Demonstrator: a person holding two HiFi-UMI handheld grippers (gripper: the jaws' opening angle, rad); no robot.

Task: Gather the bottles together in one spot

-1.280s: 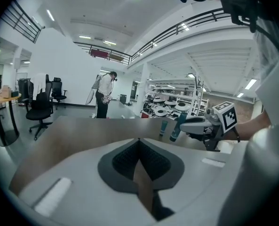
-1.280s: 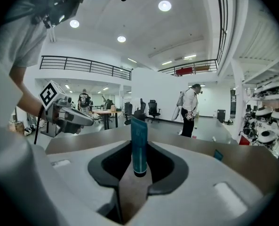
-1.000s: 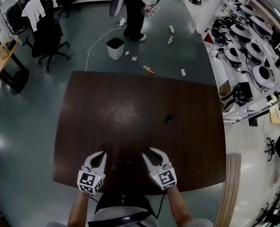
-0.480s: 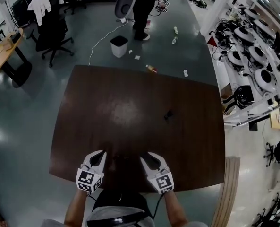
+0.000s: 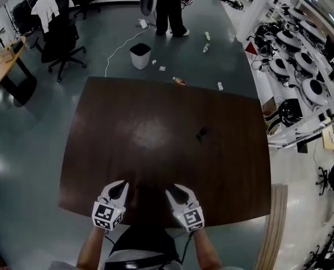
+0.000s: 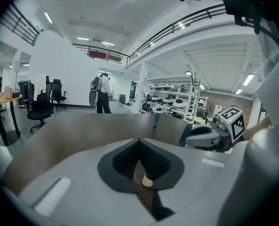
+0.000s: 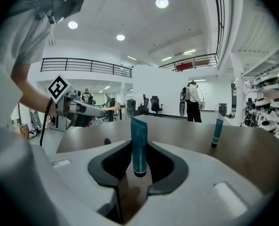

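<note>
My right gripper (image 5: pixel 178 192) (image 7: pixel 139 171) is shut on a teal tube (image 7: pixel 139 147) that stands upright between its pads, cap down, just above the brown table (image 5: pixel 127 151). The same gripper and tube (image 6: pixel 184 134) appear in the left gripper view. A second teal tube (image 5: pixel 201 133) (image 7: pixel 217 131) (image 6: pixel 156 119) stands alone mid-table to the right. My left gripper (image 5: pixel 118 189) (image 6: pixel 139 140) has its tips together. A small tan-labelled bottle (image 6: pixel 147 180) shows in the slit behind them; whether it is pinched or stands below I cannot tell. A small dark bottle (image 7: pixel 107 140) stands on the table under that gripper.
Both grippers hover over the table's near edge. Beyond the far edge, loose bottles (image 5: pixel 179 81) lie on the floor by a white bin (image 5: pixel 140 55). A person (image 5: pixel 169 4) stands further off. Office chairs (image 5: pixel 59 38) are at the left, shelves (image 5: pixel 302 72) at the right.
Both grippers have drawn back slightly toward the table's near edge and sunk, the right one more, still carrying its tube. The person on the floor has walked further away.
</note>
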